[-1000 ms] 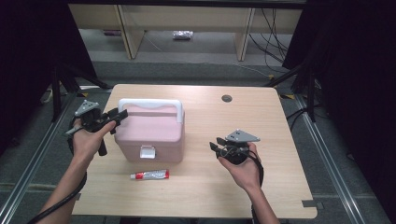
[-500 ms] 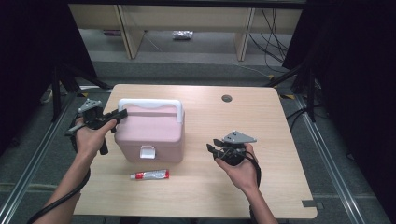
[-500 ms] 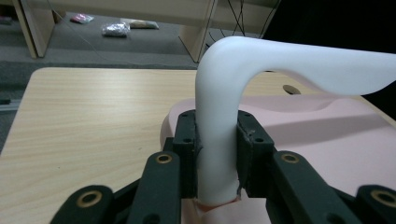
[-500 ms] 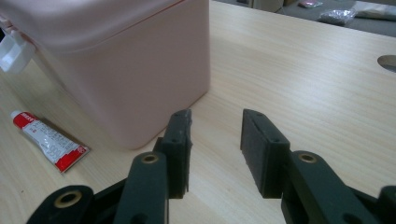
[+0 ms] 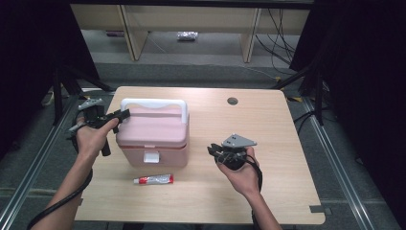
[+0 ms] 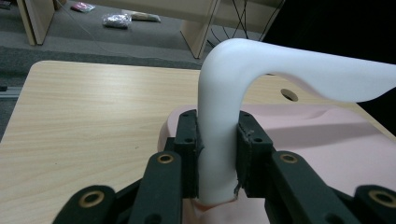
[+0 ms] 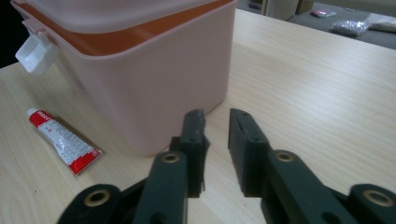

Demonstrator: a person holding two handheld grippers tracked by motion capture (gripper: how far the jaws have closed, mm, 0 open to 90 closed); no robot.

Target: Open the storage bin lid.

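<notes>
A pink lidded box point(image 5: 153, 136) with a white handle point(image 5: 153, 102) stands left of the table's middle. My left gripper point(image 5: 122, 115) has just been closing and is shut on the left upright of the handle point(image 6: 219, 126), with both pads pressed against it over the pink lid point(image 6: 327, 140). My right gripper point(image 5: 213, 152) hovers to the right of the box point(image 7: 154, 70), pointing at its lower corner. Its jaws have just been closing to a narrow gap with nothing between them point(image 7: 217, 126). A small red and white tube point(image 5: 154, 179) lies in front of the box.
The box's white front latch point(image 7: 32, 51) hangs down near the tube point(image 7: 65, 140). A cable hole point(image 5: 232, 101) sits near the table's far edge. Bare tabletop point(image 5: 277, 182) stretches to the right of my right hand. Shelving stands beyond the table.
The left jaws have closed onto the handle's left end. The right jaws have narrowed to a small gap. Neither hand has shifted noticeably.
</notes>
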